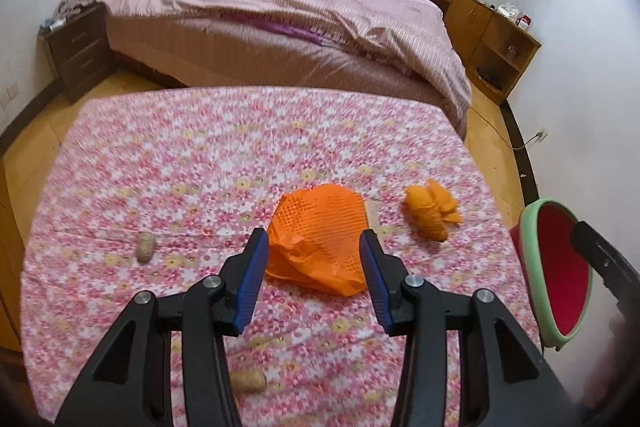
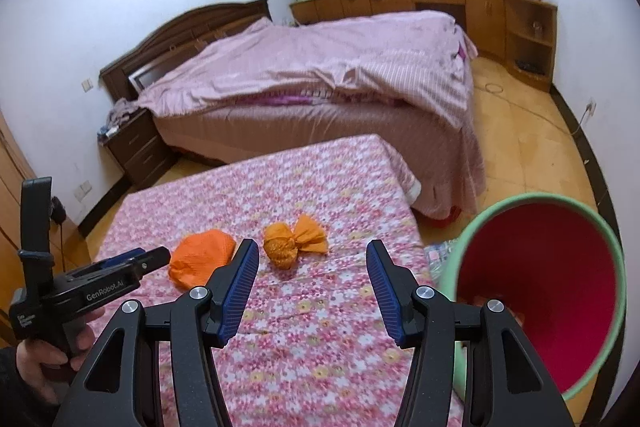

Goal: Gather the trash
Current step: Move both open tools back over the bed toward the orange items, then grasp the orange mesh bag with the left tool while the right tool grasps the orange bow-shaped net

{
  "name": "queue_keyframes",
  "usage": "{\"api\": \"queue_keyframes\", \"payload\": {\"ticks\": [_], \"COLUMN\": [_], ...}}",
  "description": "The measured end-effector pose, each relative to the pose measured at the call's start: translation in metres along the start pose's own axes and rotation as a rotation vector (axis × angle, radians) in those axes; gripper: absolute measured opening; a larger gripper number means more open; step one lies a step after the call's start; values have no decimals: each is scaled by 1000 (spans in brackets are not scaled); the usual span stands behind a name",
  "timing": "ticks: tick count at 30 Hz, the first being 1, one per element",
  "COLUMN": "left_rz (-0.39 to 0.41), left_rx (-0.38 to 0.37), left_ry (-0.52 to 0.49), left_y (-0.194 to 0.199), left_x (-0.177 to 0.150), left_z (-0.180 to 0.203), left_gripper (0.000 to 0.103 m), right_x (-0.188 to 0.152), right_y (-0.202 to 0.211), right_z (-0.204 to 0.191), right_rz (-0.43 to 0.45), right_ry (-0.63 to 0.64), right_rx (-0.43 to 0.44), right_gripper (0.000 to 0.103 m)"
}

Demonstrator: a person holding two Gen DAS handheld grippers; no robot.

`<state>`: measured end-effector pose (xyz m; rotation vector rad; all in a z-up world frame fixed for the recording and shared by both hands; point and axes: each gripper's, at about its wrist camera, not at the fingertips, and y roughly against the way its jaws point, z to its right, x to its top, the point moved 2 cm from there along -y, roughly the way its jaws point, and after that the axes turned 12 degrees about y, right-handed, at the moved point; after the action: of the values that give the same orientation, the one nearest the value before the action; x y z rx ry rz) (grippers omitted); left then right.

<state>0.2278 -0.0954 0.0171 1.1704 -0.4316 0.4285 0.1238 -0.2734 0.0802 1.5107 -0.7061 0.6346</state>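
Observation:
A flat crumpled orange wrapper (image 1: 320,219) (image 2: 202,259) lies on the pink flowered tablecloth (image 1: 200,155). Right of it sits an orange wrapper tied into a bundle (image 1: 430,213) (image 2: 294,241). My left gripper (image 1: 314,242) hovers open just short of the flat wrapper, its blue pads framing it without touching. In the right wrist view it comes in from the left (image 2: 154,255), held by a hand (image 2: 44,355). My right gripper (image 2: 312,249) is open over the cloth with nothing between its fingers, the bundle just beyond its left fingertip. A red bin with a green rim (image 1: 538,291) (image 2: 520,201) stands off the table's right side.
Two small tan cork-like pieces (image 1: 145,247) (image 1: 248,381) lie on the cloth at left and near me. Beyond the table stands a bed with a pink cover (image 1: 280,11), a dark nightstand (image 1: 76,51) and wooden cabinets (image 1: 492,27). Something lies at the bin's bottom (image 2: 480,301).

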Motion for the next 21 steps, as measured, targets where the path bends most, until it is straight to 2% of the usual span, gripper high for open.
{"api": "queue_keyframes", "payload": {"ticks": [9,21], "left_rz": [-13,-20], "left_rx": [9,6], "left_ry": [-5,14], "left_y": [-37,-64], "left_x": [-3,-10], "left_z": [-5,-9], "left_gripper": [47,47], "right_x": [-7,-6], "right_y": [-58,-94], "right_z": [-7,-20], "right_rz": [-86,-122], "right_ry": [-13,26], "right_rx": [19,46], "right_gripper": [57,57]}}
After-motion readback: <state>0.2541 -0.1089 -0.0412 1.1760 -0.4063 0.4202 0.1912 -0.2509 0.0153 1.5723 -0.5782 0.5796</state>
